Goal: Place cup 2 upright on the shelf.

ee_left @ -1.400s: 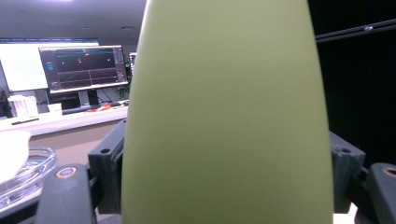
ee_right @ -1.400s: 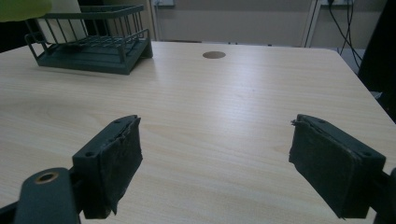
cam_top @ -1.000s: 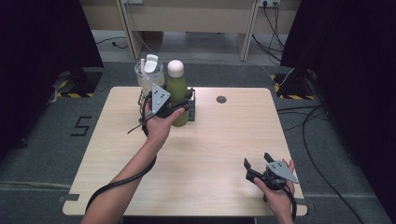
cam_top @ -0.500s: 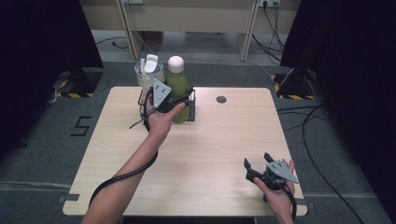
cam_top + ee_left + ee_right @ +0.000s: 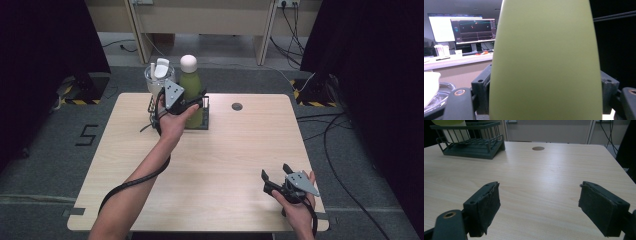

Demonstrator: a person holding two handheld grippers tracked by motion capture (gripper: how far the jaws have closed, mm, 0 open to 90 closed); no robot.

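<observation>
While the left gripper clamps its jaws on the green bottle, that bottle stands upright in the dark wire rack at the far edge of the table, just beside a clear jug with a white lid. From the left gripper view the green body sits squarely between the two black jaws, so the grip looks secure. Over at the near right corner, the right gripper rests low with its jaws wide apart and nothing between them. My read: this is the grasp step, with the bottle seized but not yet out. Next comes a straight lift, high enough to clear the rack's rails without tipping or catching the jug.
</observation>
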